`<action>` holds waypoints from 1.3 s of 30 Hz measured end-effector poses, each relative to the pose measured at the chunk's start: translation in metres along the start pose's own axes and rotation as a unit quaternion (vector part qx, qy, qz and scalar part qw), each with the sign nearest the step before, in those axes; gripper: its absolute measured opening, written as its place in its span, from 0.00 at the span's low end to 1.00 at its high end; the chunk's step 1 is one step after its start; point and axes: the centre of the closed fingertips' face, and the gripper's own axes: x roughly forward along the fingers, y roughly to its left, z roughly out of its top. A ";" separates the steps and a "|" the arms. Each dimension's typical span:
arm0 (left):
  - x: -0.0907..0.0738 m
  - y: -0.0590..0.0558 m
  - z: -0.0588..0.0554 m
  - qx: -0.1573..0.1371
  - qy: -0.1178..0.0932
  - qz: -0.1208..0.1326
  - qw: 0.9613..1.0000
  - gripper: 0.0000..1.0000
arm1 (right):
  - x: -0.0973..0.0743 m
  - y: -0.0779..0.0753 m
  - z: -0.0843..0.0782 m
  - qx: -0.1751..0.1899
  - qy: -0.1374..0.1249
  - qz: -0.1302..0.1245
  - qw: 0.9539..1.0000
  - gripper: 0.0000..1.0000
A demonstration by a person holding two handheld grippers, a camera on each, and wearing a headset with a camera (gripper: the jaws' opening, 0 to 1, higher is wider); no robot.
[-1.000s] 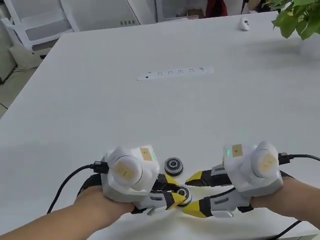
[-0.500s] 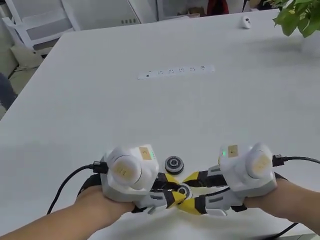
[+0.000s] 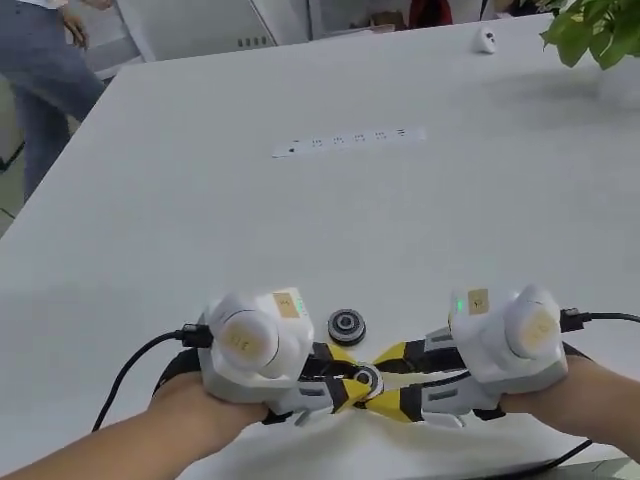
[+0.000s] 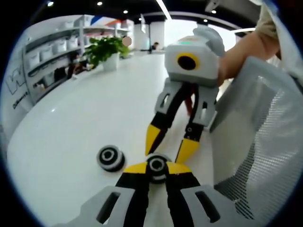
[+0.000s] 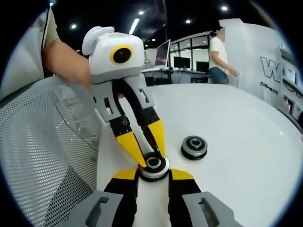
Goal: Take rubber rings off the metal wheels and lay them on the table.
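Yellow-tipped jaws from both sides meet on one metal wheel (image 4: 157, 164), held just above the tabletop (image 3: 300, 220) at its near edge. The left gripper (image 4: 156, 172) has its jaws drawn in against the wheel's flanks with no gap showing. The right gripper (image 5: 154, 177) comes from the opposite side, its jaws likewise narrowed onto the same wheel. Judgement: this opposed hold is for stripping, one gripper bracing the wheel while the other works the rubber ring off. I cannot tell which jaws bear on rubber and which on metal. No loose ring lies on the tabletop, so the task looks to be at its start. A second wheel (image 3: 346, 323) lies flat just beyond the grippers, apart from them, and the dark band on its rim is probably its ring, not yet taken off. Working low near the edge likely keeps a freed ring from rolling far. The surface is plain matte white, smooth, with a socket strip (image 3: 350, 142) set flush mid-table and a small white object (image 3: 487, 42) at the far end beside a leafy plant (image 3: 595, 35). A black cable (image 3: 140, 365) trails from the left gripper. A white mesh chair (image 5: 42, 156) stands behind the grippers. The room is an open office with shelving (image 4: 52, 52), ceiling spotlights, and a person in jeans (image 3: 40, 80) beyond the far corner.
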 end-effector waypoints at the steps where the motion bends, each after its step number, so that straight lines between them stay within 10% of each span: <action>1: 0.000 0.000 0.000 0.000 0.000 0.000 1.000 0.13 | 0.000 0.000 -0.001 -0.004 0.002 -0.001 1.000 0.20; 39: 0.001 0.001 -0.001 0.000 -0.001 0.007 1.000 0.13 | -0.008 -0.004 -0.009 0.000 0.033 -0.014 0.999 0.02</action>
